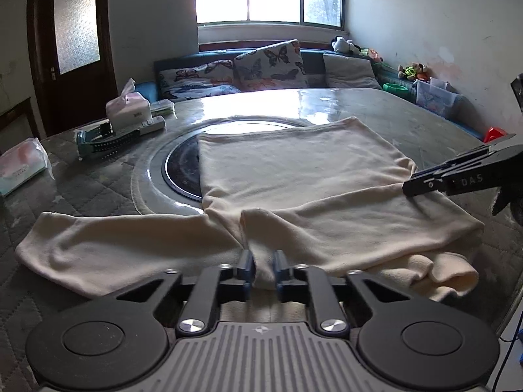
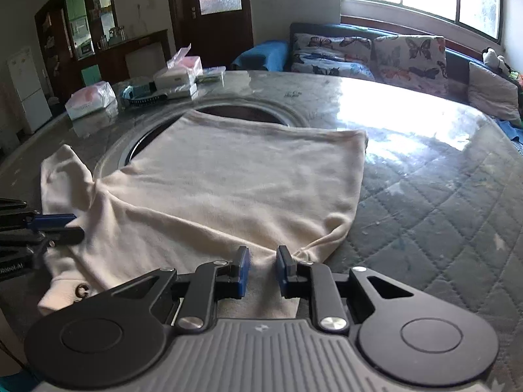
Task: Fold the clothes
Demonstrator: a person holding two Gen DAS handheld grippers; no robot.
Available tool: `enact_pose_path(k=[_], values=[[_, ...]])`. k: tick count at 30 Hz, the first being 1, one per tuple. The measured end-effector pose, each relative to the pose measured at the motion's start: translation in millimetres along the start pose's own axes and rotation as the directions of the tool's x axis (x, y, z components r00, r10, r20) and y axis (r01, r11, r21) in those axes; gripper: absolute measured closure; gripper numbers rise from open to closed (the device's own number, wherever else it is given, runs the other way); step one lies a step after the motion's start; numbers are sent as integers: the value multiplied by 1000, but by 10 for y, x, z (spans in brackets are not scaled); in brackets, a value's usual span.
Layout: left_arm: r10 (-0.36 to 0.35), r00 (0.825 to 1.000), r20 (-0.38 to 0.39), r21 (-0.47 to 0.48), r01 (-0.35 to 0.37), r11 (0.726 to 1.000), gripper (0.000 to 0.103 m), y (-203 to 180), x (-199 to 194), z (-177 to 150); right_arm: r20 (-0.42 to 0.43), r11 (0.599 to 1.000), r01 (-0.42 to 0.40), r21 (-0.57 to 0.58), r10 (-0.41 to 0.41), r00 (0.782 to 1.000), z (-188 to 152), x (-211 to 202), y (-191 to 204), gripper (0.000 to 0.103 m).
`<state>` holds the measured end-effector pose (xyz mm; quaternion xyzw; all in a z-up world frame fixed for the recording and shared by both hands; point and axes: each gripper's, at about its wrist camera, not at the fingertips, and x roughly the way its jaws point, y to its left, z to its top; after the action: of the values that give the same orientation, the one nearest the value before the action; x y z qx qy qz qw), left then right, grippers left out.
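The cream shirt (image 1: 294, 170) lies spread on the quilted worktop (image 2: 441, 202), its body partly over the round glass insert (image 1: 183, 170) in the middle. One sleeve (image 1: 108, 245) stretches out flat to the left in the left wrist view, while the other looks already folded in across the near part of the body, which suggests the folding is under way, with the first sleeve done and the second still to come.

The left hand-held gripper (image 1: 264, 266) has a bunch of cloth between its blue pads, at the near edge close to where the long sleeve joins the body. The pads stand close together with the fabric pinched between them, so it appears clamped on the shirt. The right hand-held gripper (image 2: 263, 269) likewise has a ridge of cloth pinched between its narrowly spaced pads, at the shirt's right side; creases radiate from that point, a sign that the cloth is pulled taut. Holding two points of the near edge like this would let the person lift or drag the shirt evenly for the next fold.

Readable writing is scant: "DAS" shows on the side of the right hand-held gripper in the left wrist view. The tissue box (image 1: 129, 111) at the far left carries print too small to read.
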<state>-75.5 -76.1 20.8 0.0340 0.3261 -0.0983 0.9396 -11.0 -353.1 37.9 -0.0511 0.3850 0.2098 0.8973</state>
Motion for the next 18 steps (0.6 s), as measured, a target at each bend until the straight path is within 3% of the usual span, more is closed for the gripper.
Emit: enact_pose_path(k=[4, 11, 14, 16, 18], values=[[4, 1000, 7, -9, -4, 1000, 98, 44, -42, -4, 8, 1000, 0, -21, 0, 1000, 21, -50, 55, 77], [25, 1000, -11, -74, -26, 997, 93, 220, -89, -38, -10, 992, -68, -108, 67, 998, 76, 10, 384, 76], [55, 998, -7, -98, -56, 994, 85, 338, -152, -52, -24, 983, -107, -149, 105, 994, 104, 71, 570, 76], [89, 996, -5, -119, -89, 989, 67, 439, -188, -59, -33, 975, -133, -175, 130, 991, 130, 125, 703, 76], [129, 992, -4, -139, -129, 982, 59, 545, -215, -62, -40, 967, -158, -199, 153, 987, 163, 187, 832, 76]])
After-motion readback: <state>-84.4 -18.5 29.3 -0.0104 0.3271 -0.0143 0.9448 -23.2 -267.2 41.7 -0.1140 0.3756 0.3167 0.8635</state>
